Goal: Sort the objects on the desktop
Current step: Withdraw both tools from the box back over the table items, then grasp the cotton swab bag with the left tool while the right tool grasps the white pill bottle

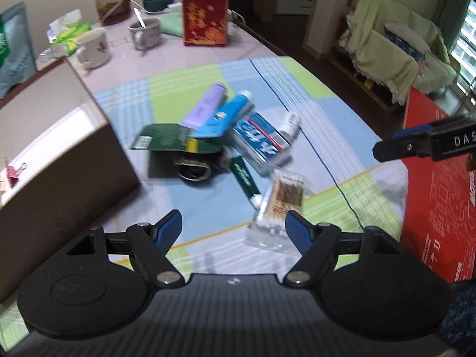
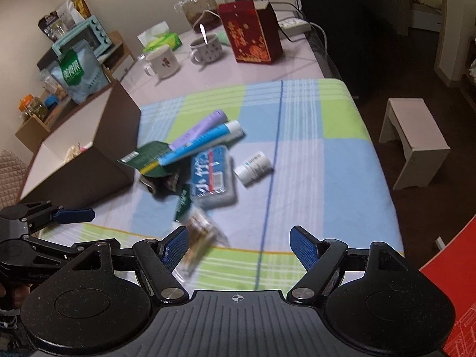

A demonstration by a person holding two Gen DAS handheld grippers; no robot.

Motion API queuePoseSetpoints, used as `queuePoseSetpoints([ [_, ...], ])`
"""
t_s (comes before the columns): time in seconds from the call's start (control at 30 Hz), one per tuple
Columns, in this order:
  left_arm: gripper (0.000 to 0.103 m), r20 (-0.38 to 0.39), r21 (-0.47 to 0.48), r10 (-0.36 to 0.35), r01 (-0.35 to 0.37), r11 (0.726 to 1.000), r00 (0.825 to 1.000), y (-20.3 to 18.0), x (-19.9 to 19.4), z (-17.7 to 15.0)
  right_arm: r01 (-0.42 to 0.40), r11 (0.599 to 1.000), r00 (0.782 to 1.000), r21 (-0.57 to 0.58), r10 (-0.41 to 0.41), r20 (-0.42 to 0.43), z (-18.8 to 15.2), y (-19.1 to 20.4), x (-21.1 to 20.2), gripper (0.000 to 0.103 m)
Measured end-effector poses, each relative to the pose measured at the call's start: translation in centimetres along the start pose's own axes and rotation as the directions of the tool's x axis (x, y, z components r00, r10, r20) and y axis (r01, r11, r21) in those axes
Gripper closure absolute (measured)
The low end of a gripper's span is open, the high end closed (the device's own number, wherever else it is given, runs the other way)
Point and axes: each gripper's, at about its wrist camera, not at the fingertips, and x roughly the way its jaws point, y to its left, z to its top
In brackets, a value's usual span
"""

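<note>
Several jumbled toiletries (image 1: pixel 238 136); blurred

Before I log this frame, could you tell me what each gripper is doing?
Left gripper: open, holding nothing.
Right gripper: open, holding nothing.

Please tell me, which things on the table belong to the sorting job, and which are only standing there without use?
For the job:
- purple tube
- blue tube
- toothpaste box
- small white bottle
- cotton swab pack
- green card
- brown box
- red box

Just lying about:
- two mugs
- tissue pack
- red gift bag
- glass jar
</note>
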Motion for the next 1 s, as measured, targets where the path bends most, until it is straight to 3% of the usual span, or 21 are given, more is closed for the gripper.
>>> queuePoseSetpoints([
  [0.47, 0.029, -0.036, 0.093, -0.047, 0.050, 0.994, 0.998, -4.3, 5.2, 0.3, 0.011, 1.000, 0.998, 0.014, -0.009, -0.069, -0.3, -4.0, 0.9, 0.026],
  [0.73, 0.030, -0.083, 0.062, -0.018, 0.023, 0.998, 0.996, -4.3, 8.6, 0.3, 0.004, 1.000, 0.995, 0.019, -0.002, -0.100, -0.1, -5.2, 1.7, 0.026],
  [0.83, 0.035, -0.109, 0.039, -0.010, 0.014, 0.999, 0.994, -4.0, 9.7, 0.0, 0.002, 1.000, 0.994, 0.017, 0.000, -0.109, -0.1, -5.4, 2.1, 0.026],
  [1.0, 0.037, -0.101, 0.026, 0.004, -0.002, 1.000, 0.995, -3.8, 10.2, -0.1, -0.014, 1.000, 0.993, -0.010, 0.012, -0.115, 0.4, -5.4, 2.8, 0.026],
])
